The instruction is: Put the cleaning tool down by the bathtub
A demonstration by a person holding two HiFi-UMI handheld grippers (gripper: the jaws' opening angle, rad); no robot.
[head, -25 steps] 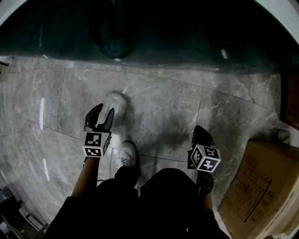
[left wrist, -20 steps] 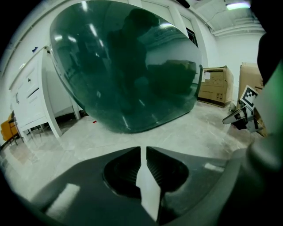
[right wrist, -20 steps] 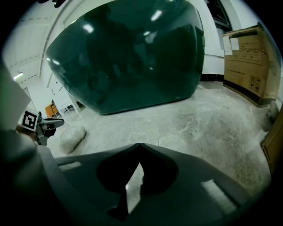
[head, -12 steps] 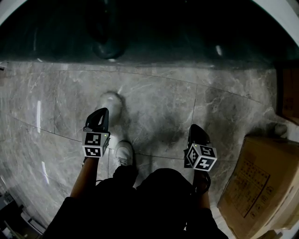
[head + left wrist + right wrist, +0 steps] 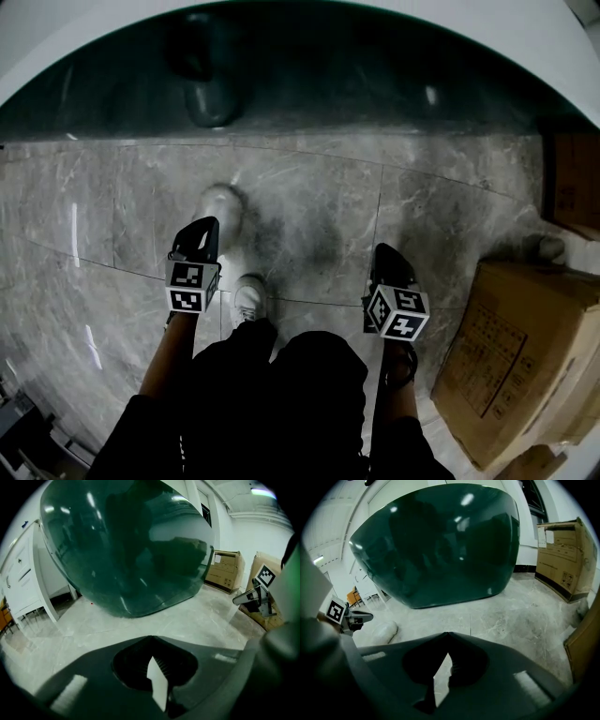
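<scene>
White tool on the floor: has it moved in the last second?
No. The white tool lies as far as before from the floor joint on its right, near the bathtub.

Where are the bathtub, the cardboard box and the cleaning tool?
bathtub (image 5: pixel 436 550), right gripper view, dark curved side.
cardboard box (image 5: pixel 511 361), head view, top face.
cleaning tool (image 5: pixel 221 208), head view, white middle.

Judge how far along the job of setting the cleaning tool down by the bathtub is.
Done: the white cleaning tool lies on the grey floor before the dark green bathtub, in neither gripper's jaws. In hand: nothing; the left gripper and right gripper are both shut and empty. Left: apparently nothing for this task.
</scene>
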